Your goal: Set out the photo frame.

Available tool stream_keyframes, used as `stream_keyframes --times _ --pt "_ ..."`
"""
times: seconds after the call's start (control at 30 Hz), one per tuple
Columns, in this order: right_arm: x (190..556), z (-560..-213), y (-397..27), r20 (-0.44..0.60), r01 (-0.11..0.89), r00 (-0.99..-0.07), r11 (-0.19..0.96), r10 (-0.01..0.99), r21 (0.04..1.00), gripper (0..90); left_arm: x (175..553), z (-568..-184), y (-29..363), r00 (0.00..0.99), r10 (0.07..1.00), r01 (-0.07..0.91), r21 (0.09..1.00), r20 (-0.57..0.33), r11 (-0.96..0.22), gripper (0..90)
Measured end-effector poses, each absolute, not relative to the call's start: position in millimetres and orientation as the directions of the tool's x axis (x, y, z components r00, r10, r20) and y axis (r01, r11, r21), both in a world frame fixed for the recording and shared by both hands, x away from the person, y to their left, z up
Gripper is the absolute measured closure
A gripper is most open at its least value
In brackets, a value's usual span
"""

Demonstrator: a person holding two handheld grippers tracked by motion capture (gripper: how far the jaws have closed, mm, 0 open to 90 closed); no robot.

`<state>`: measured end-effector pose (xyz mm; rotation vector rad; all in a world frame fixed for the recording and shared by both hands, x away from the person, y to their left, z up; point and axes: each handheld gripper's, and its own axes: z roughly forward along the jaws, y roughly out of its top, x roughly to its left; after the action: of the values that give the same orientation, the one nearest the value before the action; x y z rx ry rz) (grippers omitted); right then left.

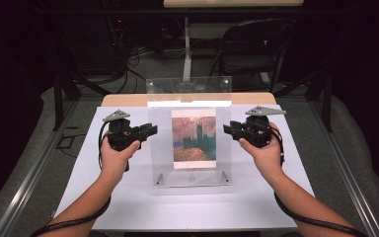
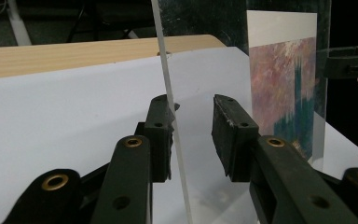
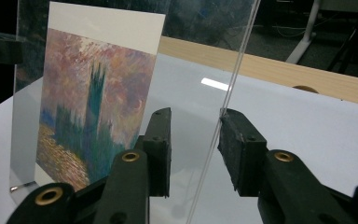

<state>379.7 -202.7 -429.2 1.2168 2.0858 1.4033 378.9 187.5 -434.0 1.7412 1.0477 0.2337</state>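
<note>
A clear acrylic panel (image 1: 161, 148) stands upright on the white sheet, and a painting print (image 1: 193, 138) of a dark tower under a pink sky is set in it. My left gripper (image 1: 150, 131) is at the panel's left edge and my right gripper (image 1: 228, 129) at its right edge. In the left gripper view the panel's thin edge (image 2: 170, 116) runs between the jaws of the left gripper (image 2: 193, 126), beside the left pad, with a gap to the other pad. In the right gripper view the edge (image 3: 221, 116) lies against the right pad of the right gripper (image 3: 196, 135), the left pad apart.
A white sheet (image 1: 128, 197) covers the wooden table (image 1: 128, 100). A second clear panel (image 1: 188, 85) stands at the table's back edge. Small metal pins (image 1: 159, 181) stick out at the front panel's lower corners. A folding chair (image 1: 256, 49) and cables lie beyond.
</note>
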Motion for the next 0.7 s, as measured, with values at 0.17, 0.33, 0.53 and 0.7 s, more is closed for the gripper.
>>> stream_keyframes --times 0.17,0.33,0.53,0.7 --pt "367.1 -425.3 -204.8 0.184 0.465 -0.580 0.137 0.793 0.875 64.0 366.0 -432.1 186.6 0.605 0.741 0.511 0.856 -0.290 -0.083 69.2" --pt "354.1 -423.0 -203.1 0.144 0.444 -0.579 0.162 0.803 0.881 66.8 352.9 -429.9 186.0 0.602 0.748 0.504 0.860 -0.281 -0.082 70.3" --pt "341.7 -421.0 -200.8 0.106 0.429 -0.568 0.183 0.816 0.885 69.2 343.7 -429.3 186.3 0.602 0.747 0.499 0.863 -0.282 -0.077 71.3" --pt "335.2 -421.2 -202.0 0.130 0.435 -0.562 0.158 0.817 0.886 70.8 335.5 -429.4 186.8 0.609 0.744 0.487 0.870 -0.274 -0.078 71.6"
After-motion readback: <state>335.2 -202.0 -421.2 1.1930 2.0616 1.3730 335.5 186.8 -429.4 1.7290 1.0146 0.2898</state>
